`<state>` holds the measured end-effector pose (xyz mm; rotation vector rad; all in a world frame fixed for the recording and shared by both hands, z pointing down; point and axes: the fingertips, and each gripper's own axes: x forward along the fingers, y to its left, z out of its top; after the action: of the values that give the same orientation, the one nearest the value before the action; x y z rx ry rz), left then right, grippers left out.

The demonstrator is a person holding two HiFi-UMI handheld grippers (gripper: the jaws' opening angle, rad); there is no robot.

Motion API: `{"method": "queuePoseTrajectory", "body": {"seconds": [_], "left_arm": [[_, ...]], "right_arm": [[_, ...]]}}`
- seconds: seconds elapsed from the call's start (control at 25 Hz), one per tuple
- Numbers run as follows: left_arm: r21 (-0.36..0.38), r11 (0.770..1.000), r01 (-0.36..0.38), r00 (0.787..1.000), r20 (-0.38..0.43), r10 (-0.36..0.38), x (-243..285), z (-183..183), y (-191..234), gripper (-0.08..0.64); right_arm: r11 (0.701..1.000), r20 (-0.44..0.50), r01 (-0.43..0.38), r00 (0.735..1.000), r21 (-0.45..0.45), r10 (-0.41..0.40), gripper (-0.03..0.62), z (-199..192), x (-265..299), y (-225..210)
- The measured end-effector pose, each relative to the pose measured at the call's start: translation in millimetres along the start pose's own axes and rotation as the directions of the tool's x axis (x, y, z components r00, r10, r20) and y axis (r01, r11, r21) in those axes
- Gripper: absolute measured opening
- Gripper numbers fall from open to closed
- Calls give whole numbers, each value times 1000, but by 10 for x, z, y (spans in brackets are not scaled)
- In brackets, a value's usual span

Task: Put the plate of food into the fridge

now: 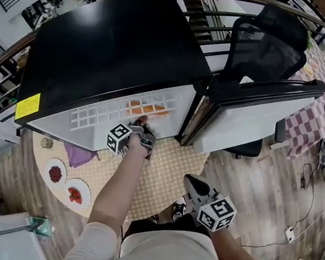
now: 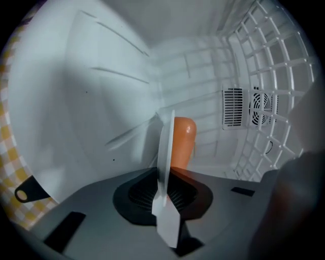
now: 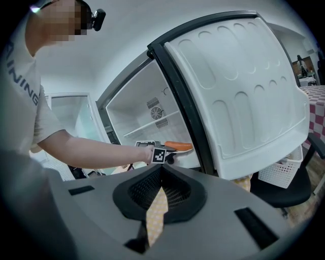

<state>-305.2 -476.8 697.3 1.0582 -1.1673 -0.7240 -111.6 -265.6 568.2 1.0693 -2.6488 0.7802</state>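
A white plate [image 2: 163, 147] stands edge-on between my left gripper's [image 2: 164, 177] jaws, inside the white fridge [image 2: 101, 91]. An orange piece of food [image 2: 182, 142] lies on it. The gap between the jaws looks wider than the thin rim, so the pads do not seem to press on it. From above, the left gripper [image 1: 142, 120] reaches into the fridge and the orange food [image 1: 147, 109] shows through a wire shelf [image 1: 100, 116]. In the right gripper view the plate [image 3: 179, 148] lies at the fridge's front edge. My right gripper [image 1: 192, 185] hangs low by the person's body, jaws nearly together and empty.
The fridge door [image 1: 256, 120] stands open to the right, with a black office chair [image 1: 269, 33] behind it. Two small plates of red food [image 1: 56, 172] and a purple cloth [image 1: 77, 156] lie on the checkered mat at the left. A white basket [image 3: 284, 170] stands behind the door.
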Motion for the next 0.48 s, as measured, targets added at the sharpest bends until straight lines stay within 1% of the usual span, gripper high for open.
{"method": "queuePoseTrajectory", "body": {"seconds": [0.12, 0.2, 0.24, 0.32, 0.36, 0.44, 0.48], "left_arm": [[-9, 1000, -5, 1000, -12, 5, 30, -9, -10, 48], [14, 1000, -16, 999, -34, 17, 46, -21, -21, 47], [38, 999, -25, 998, -51, 27, 54, -35, -31, 48], [117, 992, -48, 992, -107, 61, 49, -96, -44, 53], [168, 984, -60, 986, -141, 85, 36, -141, -40, 63], [284, 956, -80, 970, -199, 140, 22, -222, -21, 84], [346, 935, -79, 963, -216, 161, 24, -245, -20, 101]], "right_arm": [[1000, -2, -6, 1000, 0, 6, 23, 6, 23, -4], [1000, -1, -10, 1000, 2, 10, 23, 13, 35, -10], [1000, -1, -12, 1000, 3, 12, 23, 15, 39, -11], [1000, -3, -16, 1000, 12, 16, 22, 4, 40, -2], [1000, -5, -18, 1000, 17, 18, 21, -6, 38, 2], [1000, -7, -23, 1000, 21, 23, 23, -20, 39, 2], [999, -8, -26, 1000, 21, 26, 22, -22, 43, 3]]}}
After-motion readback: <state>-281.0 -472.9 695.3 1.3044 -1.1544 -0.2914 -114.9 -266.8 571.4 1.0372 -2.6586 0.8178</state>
